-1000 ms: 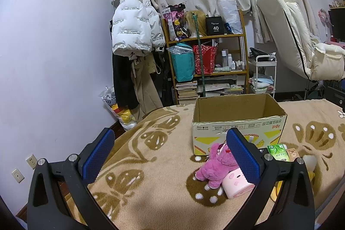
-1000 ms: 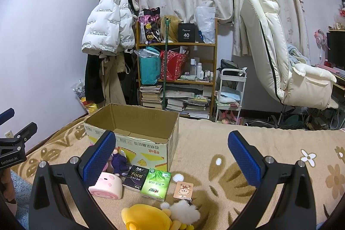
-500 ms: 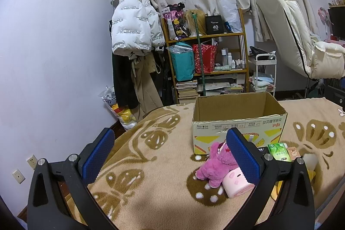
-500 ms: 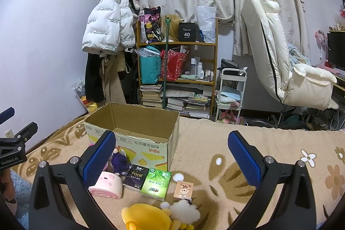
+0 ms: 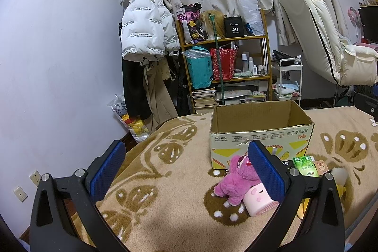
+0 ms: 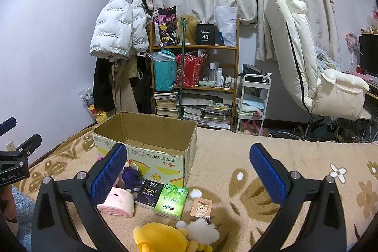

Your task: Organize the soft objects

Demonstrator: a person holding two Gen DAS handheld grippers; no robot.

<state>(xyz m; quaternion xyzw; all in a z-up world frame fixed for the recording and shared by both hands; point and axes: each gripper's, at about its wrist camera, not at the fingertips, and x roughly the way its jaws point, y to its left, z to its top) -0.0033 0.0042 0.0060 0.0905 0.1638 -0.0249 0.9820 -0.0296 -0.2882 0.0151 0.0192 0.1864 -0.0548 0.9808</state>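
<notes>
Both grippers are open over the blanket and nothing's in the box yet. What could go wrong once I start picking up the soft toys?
1. The pink plush leans against the pink roll cushion; grabbing one may drag the other.
2. The tissue packs and small card lie between the toys and the cardboard box, so a low sweep could scatter them.
3. The yellow plush sits at the frame's bottom edge, partly out of view, which invites a misjudged grasp.

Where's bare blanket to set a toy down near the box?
Free: blanket right of the open cardboard box, and left of the pink plush bear. Crowded: the box's front, around the green tissue pack.
</notes>
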